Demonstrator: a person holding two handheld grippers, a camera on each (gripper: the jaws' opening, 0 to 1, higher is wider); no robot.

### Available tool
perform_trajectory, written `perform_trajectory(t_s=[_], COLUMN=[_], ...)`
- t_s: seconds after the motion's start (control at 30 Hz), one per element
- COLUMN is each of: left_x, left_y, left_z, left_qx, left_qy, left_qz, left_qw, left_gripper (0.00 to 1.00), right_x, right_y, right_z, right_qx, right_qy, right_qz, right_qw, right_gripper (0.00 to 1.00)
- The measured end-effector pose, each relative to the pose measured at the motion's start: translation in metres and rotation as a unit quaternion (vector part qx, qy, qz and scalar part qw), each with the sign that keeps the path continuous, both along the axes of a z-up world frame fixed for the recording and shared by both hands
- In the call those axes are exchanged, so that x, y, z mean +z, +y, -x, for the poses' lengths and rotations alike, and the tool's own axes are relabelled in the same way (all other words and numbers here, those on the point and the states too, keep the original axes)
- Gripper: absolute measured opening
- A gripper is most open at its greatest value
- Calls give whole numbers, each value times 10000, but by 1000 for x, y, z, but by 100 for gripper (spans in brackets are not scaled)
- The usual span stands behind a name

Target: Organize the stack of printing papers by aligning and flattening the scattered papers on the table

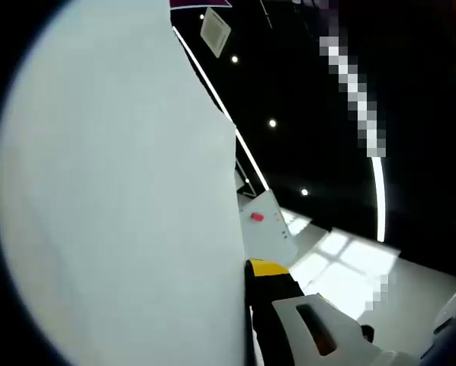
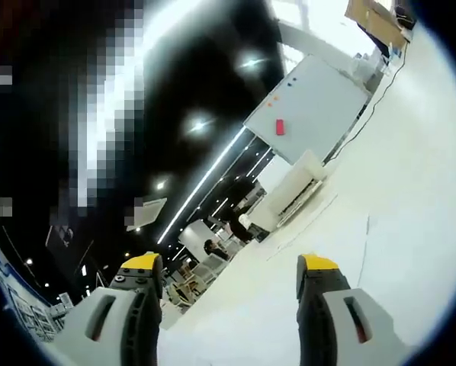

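A large white sheet of printing paper [image 1: 121, 198] stands on edge across the left half of the left gripper view. My left gripper [image 1: 248, 268] is shut on its right edge. One yellow-tipped jaw presses against the paper, and the other jaw is hidden behind the sheet. In the right gripper view my right gripper [image 2: 229, 265] is open, its two yellow-tipped jaws wide apart with nothing between them. It points up into the room, away from any paper.
A whiteboard [image 2: 308, 107] with a red eraser stands far off, also seen as the whiteboard [image 1: 266, 225]. Dark ceiling with spot lights [image 1: 272, 123] and a light strip [image 2: 205, 183] fills the upper parts. A pale floor [image 2: 396, 198] and distant people [image 2: 213, 245] lie beyond.
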State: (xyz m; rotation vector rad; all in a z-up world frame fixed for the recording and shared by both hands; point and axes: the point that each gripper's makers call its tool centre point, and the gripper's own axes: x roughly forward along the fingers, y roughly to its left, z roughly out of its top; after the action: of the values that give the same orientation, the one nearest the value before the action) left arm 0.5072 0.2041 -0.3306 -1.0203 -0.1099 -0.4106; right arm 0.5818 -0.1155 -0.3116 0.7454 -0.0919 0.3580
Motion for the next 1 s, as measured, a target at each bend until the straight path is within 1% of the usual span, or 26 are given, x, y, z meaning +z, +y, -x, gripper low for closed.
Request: perform_trajectory(t_s=[0.03, 0.13, 0.23, 0.33, 0.4, 0.6, 0.67, 0.77, 0.87, 0.93, 1.0], left_x=[0, 0, 0, -1, -1, 0, 0, 0, -1, -1, -1], left_y=[0, 1, 0, -1, 0, 0, -1, -2, -1, -2, -2], left_z=[0, 0, -1, -1, -1, 0, -1, -1, -2, -2, -2], left_qx=[-1, -3, -44, -52, -54, -57, -57, -63, -63, -67, -65], left_qy=[-1, -9, -7, -8, -11, -17, -13, -8, -1, 7, 7], left_qz=[-1, -8, -23, -34, -35, -22, -34, -40, -43, -54, -76], left_qw=[10000, 10000, 10000, 10000, 10000, 10000, 10000, 10000, 10000, 10000, 9999], left_gripper=[7, 7, 7, 7, 7, 7, 7, 7, 7, 7, 7], right_x=[0, -3, -6, -11, -15, -19, -23, -28, -32, -34, -38], right_y=[-1, -6, -8, -10, -14, -19, -23, -26, -32, -35, -35], right_z=[-1, -7, -13, -19, -24, -34, -42, -48, -54, -58, -62], right_qx=[-29, -125, -134, -89, -150, -172, -178, -182, -195, -225, -155], right_qy=[-10, -32, -1, 97, 112, 172, 229, 304, 379, 415, 491], right_qz=[101, 561, 667, 811, 1141, 1413, 1633, 1795, 1865, 1901, 2045], right_qw=[9999, 9983, 9977, 9966, 9933, 9897, 9862, 9831, 9815, 9806, 9775], right_gripper=[68, 68, 69, 69, 69, 73, 74, 75, 75, 77, 79])
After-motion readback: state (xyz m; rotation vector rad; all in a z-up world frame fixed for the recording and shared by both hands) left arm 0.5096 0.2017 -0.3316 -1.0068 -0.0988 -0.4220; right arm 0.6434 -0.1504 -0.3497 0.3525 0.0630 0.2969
